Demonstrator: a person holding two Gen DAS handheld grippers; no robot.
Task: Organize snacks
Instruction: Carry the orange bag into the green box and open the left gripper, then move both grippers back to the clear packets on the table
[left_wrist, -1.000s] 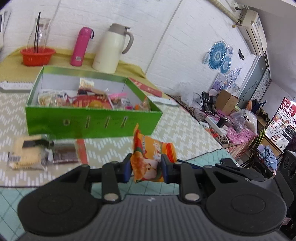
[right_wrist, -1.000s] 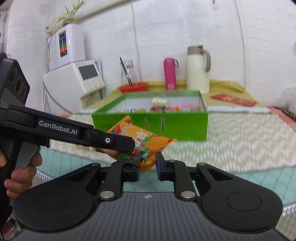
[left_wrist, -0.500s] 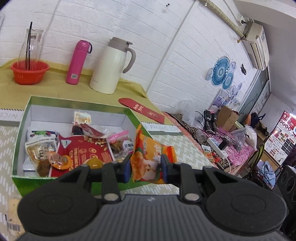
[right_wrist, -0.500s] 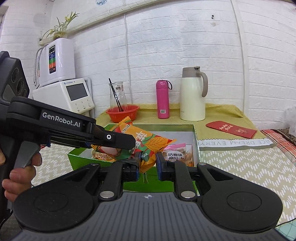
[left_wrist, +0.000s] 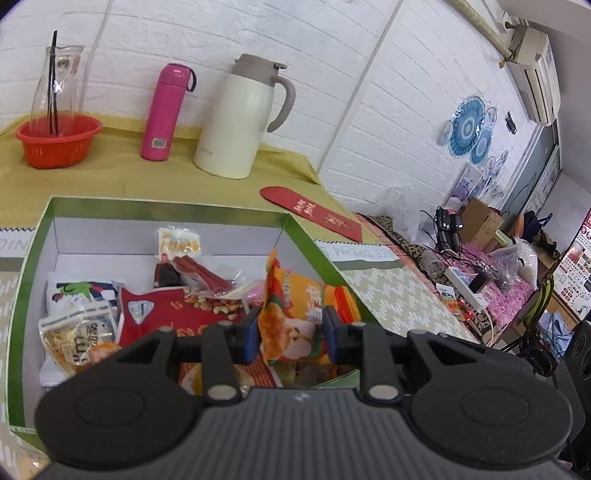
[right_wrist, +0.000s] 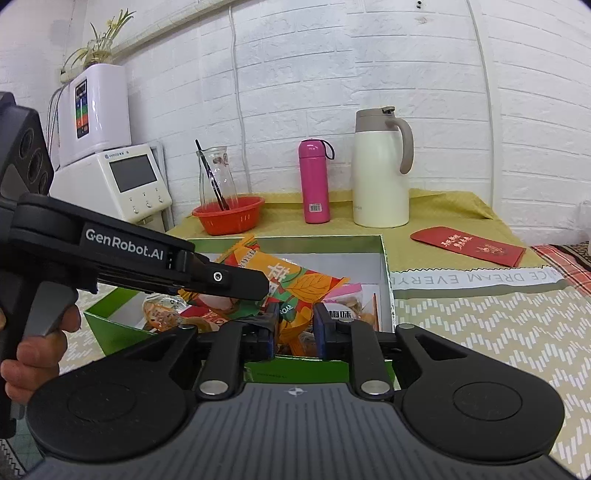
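left wrist view: the orange snack packet (left_wrist: 291, 314) is seen hanging over the open green box (left_wrist: 29, 258), between the blue pads of the left gripper (left_wrist: 291, 334). its jaws are opening — a sliver of gap shows at each pad, so the packet looks barely pinched, if at all. from the right wrist view the other end of the same packet is found between the pads of the right gripper (right_wrist: 293, 325), whose jaws are opening too, with clear space beside the crumpled foil; the left gripper's arm crosses in front, worked by the person's hand (right_wrist: 33, 354).

the task is judged well along. many snacks are already gathered in the box: a red nut pouch (left_wrist: 155, 314), a pale packet (left_wrist: 77, 332) at the left wall, a white packet (left_wrist: 179, 243) near the back wall, and others that are hard to tell apart. only the drop of this packet appears left for the step; whether more snacks remain outside the box cannot be told, since little of the patterned tablecloth (right_wrist: 480, 332) is in view.

the packet is a small glossy foil pillow bag — orange, printed with leaves and fruit, serrated at its ends, tilted and slightly creased where it was held. it is judged light and slippery.
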